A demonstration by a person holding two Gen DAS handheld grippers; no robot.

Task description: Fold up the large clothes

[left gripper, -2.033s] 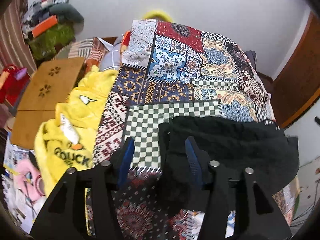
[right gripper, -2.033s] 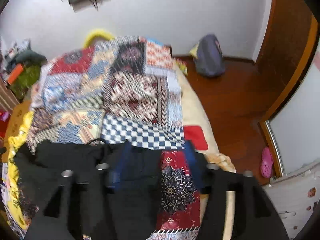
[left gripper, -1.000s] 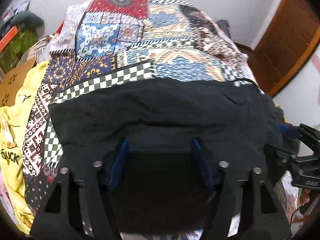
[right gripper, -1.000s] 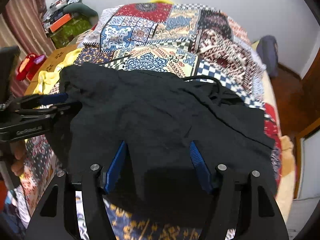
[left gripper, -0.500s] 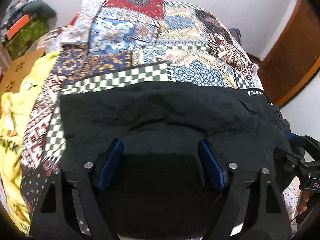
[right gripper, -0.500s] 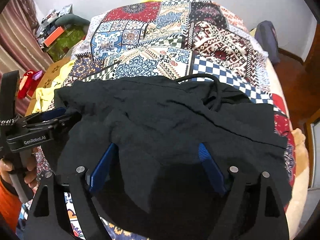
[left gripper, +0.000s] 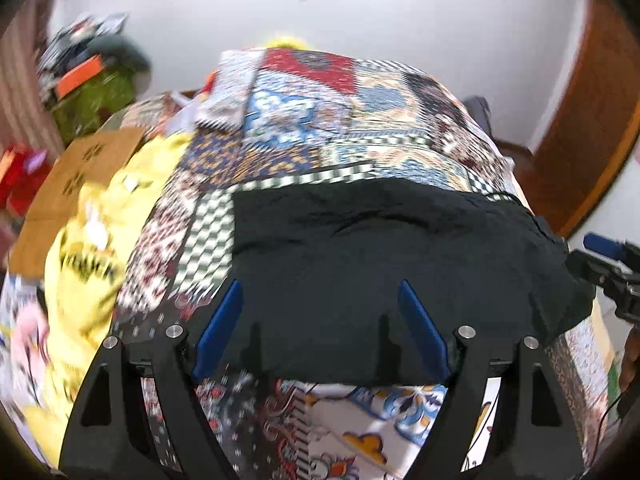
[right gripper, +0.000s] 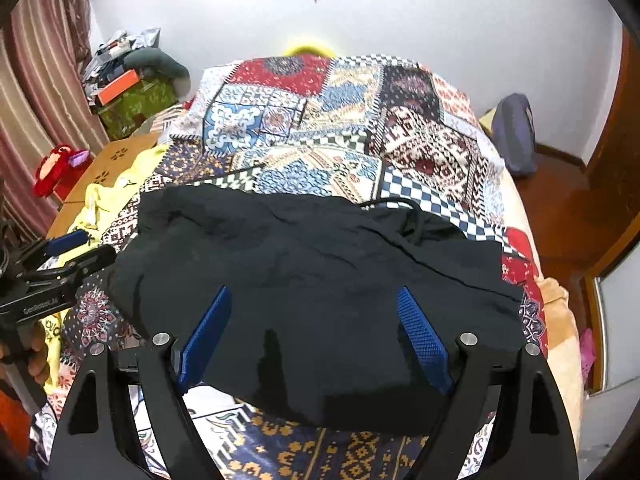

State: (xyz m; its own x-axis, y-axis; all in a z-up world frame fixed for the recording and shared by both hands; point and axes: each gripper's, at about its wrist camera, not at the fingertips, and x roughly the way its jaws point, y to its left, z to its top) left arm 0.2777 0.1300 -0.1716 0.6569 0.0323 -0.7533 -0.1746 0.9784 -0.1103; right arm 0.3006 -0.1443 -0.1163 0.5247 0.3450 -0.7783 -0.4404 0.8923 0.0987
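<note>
**With the black garment laid flat, we line up the next fold**

While both grippers hover above it with nothing held, the black garment [right gripper: 320,276] lies spread across the near part of the bed [right gripper: 556,300], on top of the patchwork bedspread [right gripper: 320,132]. Our left gripper [left gripper: 320,328] has its fingers wide apart over the garment's near hem, and our right gripper [right gripper: 316,332] shows the same open stance over the cloth. We judge the piece to be flattened and the fold itself not yet begun. A drawstring [right gripper: 412,216] loops loose at the far right edge. Next we need to bring each pair of fingers down on a near corner, pinch only the top cloth without catching the bedspread, and carry the edge over evenly.

A yellow garment [left gripper: 92,248] lies crumpled along the bed's left side, beside a low wooden worktop [right gripper: 108,164]. Beyond that stand a green box [right gripper: 136,104] with clutter on it and a striped curtain [right gripper: 44,92]. A white wall [right gripper: 440,12] closes the room, with wooden flooring [right gripper: 560,200] and a grey bag [right gripper: 514,136] on the right.
</note>
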